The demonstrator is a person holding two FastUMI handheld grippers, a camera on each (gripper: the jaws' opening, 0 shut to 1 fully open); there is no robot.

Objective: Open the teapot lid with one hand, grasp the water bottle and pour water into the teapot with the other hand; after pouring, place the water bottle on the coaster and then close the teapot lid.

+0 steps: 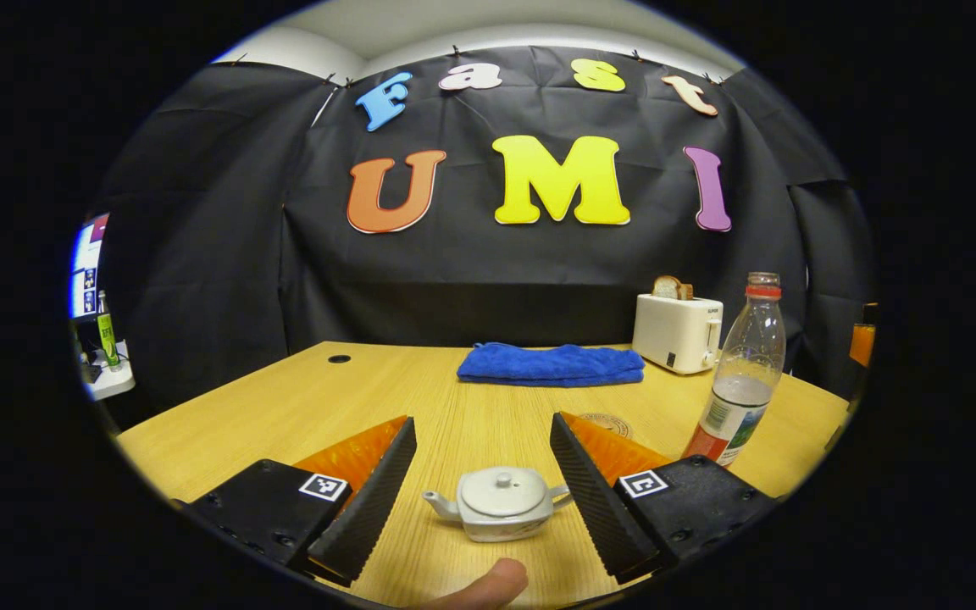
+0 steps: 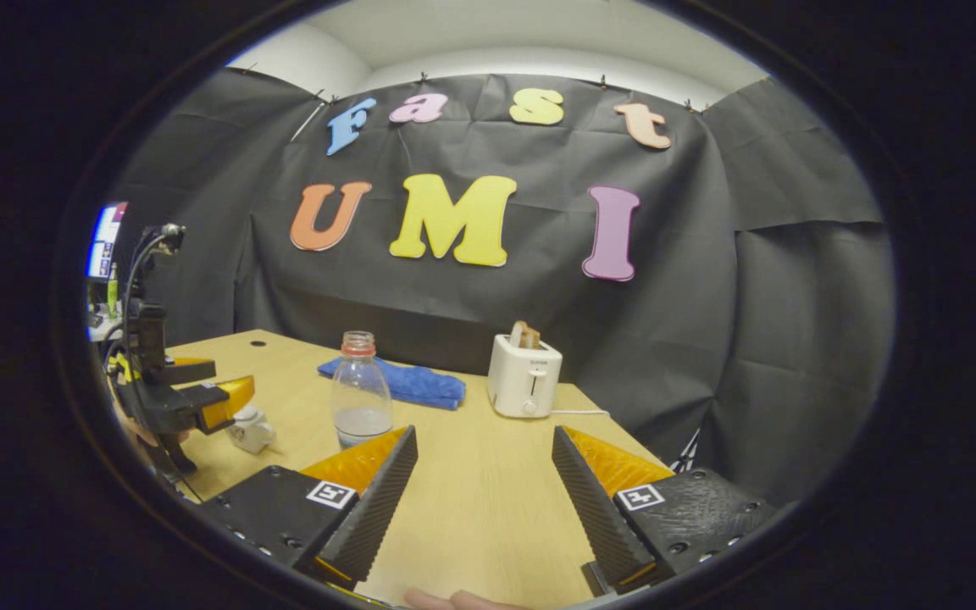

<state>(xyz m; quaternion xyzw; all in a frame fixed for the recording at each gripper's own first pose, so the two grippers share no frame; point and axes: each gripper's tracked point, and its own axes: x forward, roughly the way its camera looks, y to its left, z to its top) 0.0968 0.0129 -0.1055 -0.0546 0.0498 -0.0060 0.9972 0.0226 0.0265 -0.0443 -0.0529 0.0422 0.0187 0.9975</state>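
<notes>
Lining up wide-open left gripper (image 1: pixel 482 487) on the teapot (image 1: pixel 501 506), lid on.
Ceramic, slick, fragile: pinch the lid knob (image 1: pixel 502 479); water bottle (image 1: pixel 740 373) at 2 o'clock, right gripper (image 2: pixel 481 500) spread, empty.

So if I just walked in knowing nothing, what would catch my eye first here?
Probably the small pale teapot, lid on, sitting on the wooden table between the open fingers of the left hand-held gripper. To its right stands a clear water bottle, partly filled and uncapped. Farther back lie a folded blue towel and a white toaster with bread in it.
</notes>
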